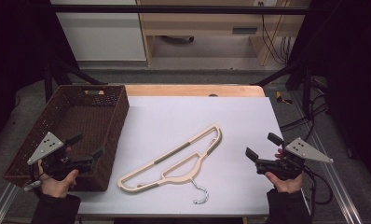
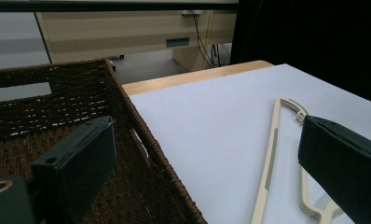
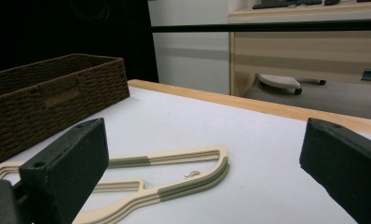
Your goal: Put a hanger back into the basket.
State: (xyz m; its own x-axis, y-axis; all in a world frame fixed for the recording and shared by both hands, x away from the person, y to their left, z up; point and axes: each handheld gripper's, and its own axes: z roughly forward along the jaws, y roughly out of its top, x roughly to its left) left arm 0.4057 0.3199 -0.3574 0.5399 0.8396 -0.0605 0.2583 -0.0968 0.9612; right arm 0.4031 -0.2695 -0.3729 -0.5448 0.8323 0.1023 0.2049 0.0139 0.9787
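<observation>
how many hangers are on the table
2. The two cream hangers lie stacked on the white table top, right of the brown wicker basket, their single visible metal hook towards the near edge. Any further hanger beneath would be hidden.

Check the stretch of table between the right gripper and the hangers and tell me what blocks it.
Nothing visible does. The right gripper hovers open at the table's right edge, and only bare white table surface lies between it and the cream hangers. The wicker basket sits on the hangers' far side, out of that path.
</observation>
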